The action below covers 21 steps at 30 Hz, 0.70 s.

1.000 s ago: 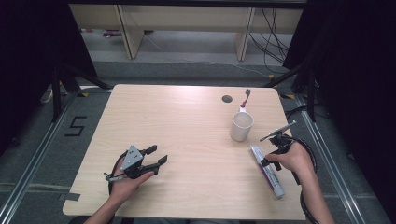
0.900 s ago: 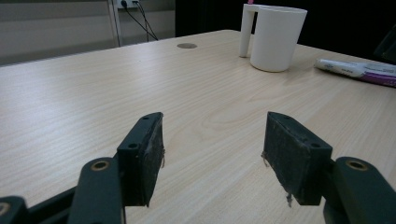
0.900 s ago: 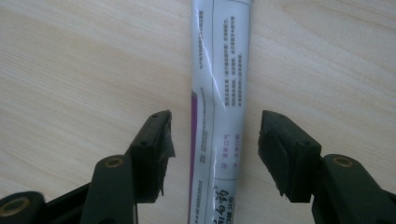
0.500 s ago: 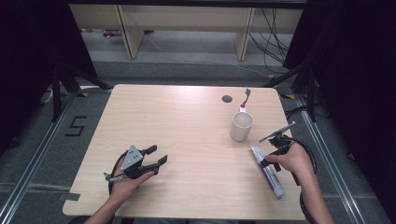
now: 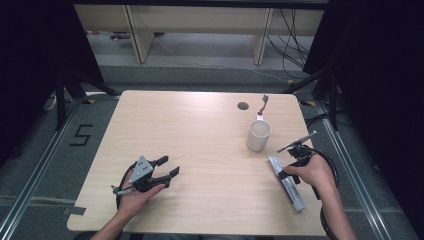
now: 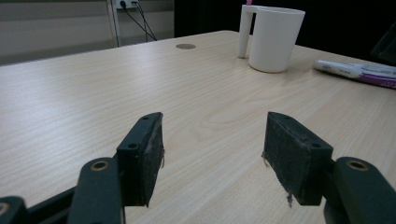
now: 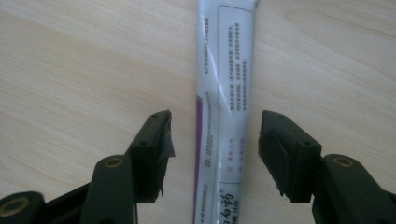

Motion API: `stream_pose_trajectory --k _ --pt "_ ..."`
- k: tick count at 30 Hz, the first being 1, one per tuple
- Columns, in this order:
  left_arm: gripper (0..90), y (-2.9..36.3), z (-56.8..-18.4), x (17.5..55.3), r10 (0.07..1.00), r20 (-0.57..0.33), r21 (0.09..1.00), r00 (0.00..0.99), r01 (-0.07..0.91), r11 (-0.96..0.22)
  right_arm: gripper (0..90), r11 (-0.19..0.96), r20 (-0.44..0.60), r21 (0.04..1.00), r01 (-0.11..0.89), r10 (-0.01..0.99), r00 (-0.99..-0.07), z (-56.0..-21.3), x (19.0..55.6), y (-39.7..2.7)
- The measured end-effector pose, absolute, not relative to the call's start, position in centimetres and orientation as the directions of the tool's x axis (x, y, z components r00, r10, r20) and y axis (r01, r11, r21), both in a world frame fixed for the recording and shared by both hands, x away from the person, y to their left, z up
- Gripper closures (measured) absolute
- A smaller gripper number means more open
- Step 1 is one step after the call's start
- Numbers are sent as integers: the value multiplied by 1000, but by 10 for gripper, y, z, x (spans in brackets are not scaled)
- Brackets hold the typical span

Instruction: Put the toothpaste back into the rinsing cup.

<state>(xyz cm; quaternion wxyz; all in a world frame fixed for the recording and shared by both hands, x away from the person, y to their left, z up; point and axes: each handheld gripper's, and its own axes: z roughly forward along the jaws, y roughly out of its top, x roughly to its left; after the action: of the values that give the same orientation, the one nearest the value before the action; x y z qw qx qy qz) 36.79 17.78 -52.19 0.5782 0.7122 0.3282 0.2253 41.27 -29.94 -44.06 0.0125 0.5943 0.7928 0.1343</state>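
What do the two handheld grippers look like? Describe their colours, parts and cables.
Each is black with two jaws. The left gripper carries a grey three-cornered plate on top; its jaw pads are flat, dark and frayed at the edges. The right gripper has matching pads and round brass-coloured rivets. Black cables trail from both.

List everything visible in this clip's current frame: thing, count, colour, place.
toothpaste tube: 1, white and purple, flat near the table's right edge, between the right gripper's open jaws
mug: 1, white, right rear of the table
toothbrush: 1, pink-handled, behind the mug
table: 1, light wood
cable hole: 1, dark, rear of the table
left gripper: 1, black, open, front left
right gripper: 1, black, open, astride the tube
hands: 2, holding the grippers
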Motion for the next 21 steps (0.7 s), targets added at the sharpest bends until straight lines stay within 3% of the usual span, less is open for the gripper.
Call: stream_pose_trajectory --k 21 --pt "373 176 -523 366 714 -59 975 697 194 -109 429 293 145 95 951 941 -305 -449 442 -295"
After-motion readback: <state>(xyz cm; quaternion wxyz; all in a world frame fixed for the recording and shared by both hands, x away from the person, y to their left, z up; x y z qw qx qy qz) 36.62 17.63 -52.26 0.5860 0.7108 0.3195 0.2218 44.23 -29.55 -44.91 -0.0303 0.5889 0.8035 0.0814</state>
